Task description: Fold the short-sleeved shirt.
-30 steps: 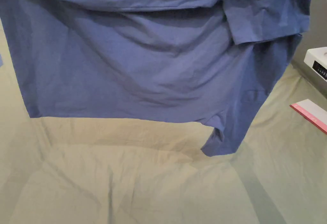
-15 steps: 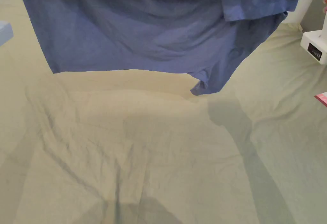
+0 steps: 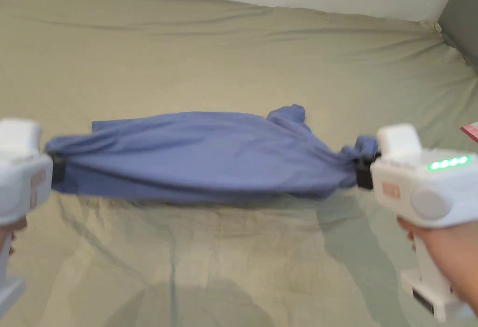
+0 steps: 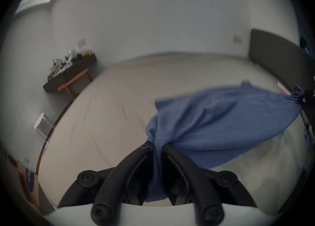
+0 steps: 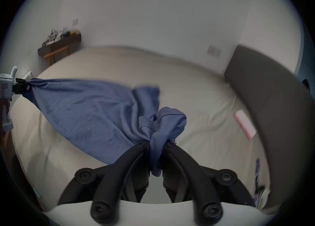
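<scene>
The blue short-sleeved shirt (image 3: 205, 153) stretches sideways between my two grippers, just above the beige bed sheet (image 3: 233, 52). My left gripper (image 3: 57, 176) is shut on the shirt's left end. In the left gripper view its black jaws (image 4: 157, 147) pinch bunched cloth, and the shirt (image 4: 221, 124) billows away to the right. My right gripper (image 3: 360, 174) is shut on the right end. In the right gripper view, folded blue fabric (image 5: 163, 124) bulges out past the jaws (image 5: 156, 144). A loose flap (image 3: 289, 112) sticks up at the far edge.
A pink-edged flat item (image 3: 470, 132) lies on the bed at the right, also seen as a pink strip (image 5: 244, 127). A dark headboard (image 5: 272, 96) runs along the right side. A cluttered dark shelf (image 4: 71, 69) and a white stool (image 4: 41, 124) stand by the far-left wall.
The shirt hung high, close before the head camera; now it is swung down and stretched low over the bed, and both grippers have come into view.
</scene>
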